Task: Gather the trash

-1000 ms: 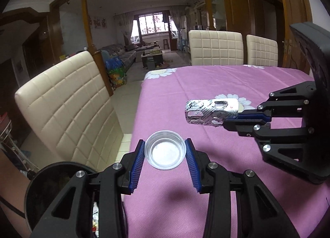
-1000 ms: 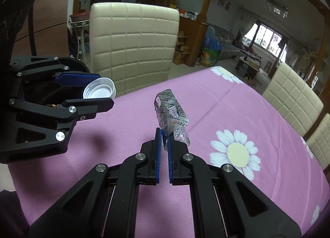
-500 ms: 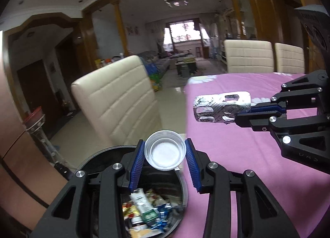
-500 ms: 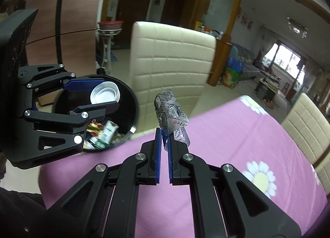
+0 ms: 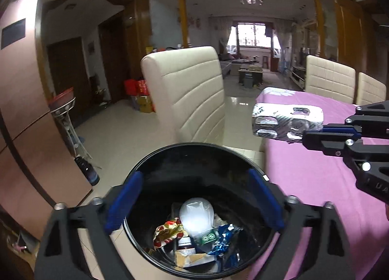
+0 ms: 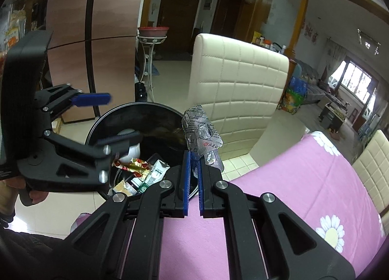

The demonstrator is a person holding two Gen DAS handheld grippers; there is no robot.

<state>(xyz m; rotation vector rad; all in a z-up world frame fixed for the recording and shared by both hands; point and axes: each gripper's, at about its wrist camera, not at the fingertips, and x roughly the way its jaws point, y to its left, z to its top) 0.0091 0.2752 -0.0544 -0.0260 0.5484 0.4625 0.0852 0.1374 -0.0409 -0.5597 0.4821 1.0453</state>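
My left gripper (image 5: 193,174) hangs over the black round trash bin (image 5: 194,145), and its jaws are opening wide. A white bottle cap (image 5: 196,216), blurred, is loose below the blue pads, down among the wrappers in the bin. Nothing is pressed between the pads. My right gripper (image 6: 193,158) is shut on a crumpled silver blister pack (image 6: 199,131), held up at the bin's (image 6: 145,104) near rim, by the table's edge. The left wrist view shows the blister pack (image 5: 287,119) and the right gripper (image 5: 308,134) at the right. The left gripper (image 6: 119,118) is seen from the side.
A cream padded chair (image 5: 192,95) stands just behind the bin. The table with its purple flowered cloth (image 6: 304,182) lies to the right. A copper-coloured fridge (image 6: 97,25), a white wire stand (image 5: 65,119) and a dark bottle (image 5: 87,170) on the tiled floor are to the left.
Both grippers swung left off the table toward the bin. The left one, earlier shut on the cap, has opened and the cap has dropped. The right one keeps its hold on the blister pack.
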